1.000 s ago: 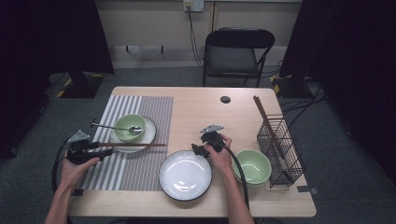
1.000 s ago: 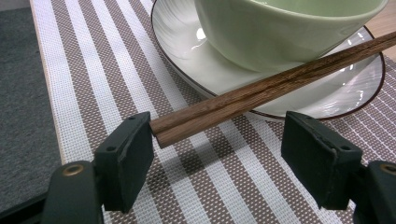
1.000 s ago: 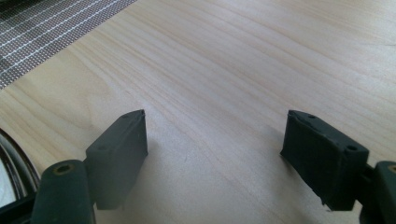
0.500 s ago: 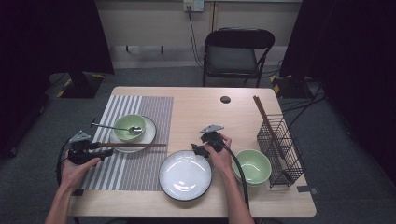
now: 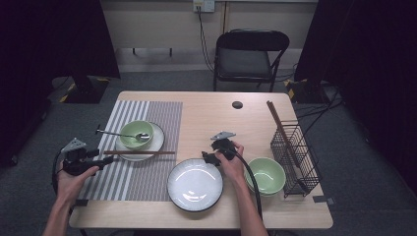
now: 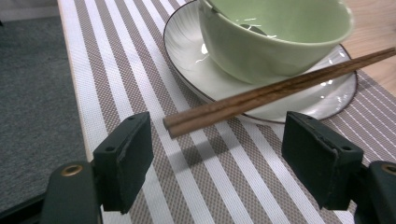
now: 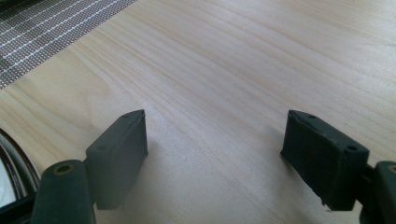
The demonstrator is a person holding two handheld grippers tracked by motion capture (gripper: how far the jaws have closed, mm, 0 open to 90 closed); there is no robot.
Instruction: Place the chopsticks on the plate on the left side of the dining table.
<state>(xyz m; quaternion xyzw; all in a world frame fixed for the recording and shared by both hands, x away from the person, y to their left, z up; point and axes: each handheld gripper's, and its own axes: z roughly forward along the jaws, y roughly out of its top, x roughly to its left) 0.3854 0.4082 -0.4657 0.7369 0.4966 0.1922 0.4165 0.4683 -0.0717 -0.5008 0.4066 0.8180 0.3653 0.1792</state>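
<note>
Left gripper (image 6: 217,135) wide open, empty, just short of chopsticks (image 6: 280,91) leaning on saucer (image 6: 327,93), right gripper (image 7: 215,140) open over bare table (image 7: 261,60), no readable writing

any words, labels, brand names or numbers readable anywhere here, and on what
None: no view shows any readable text.
The green bowl, white saucer, chopsticks and striped placemat in the left gripper view are unmarked.
The empty plate, second green bowl and wire rack carry no label.
The wall outlet is too small to read.
</note>
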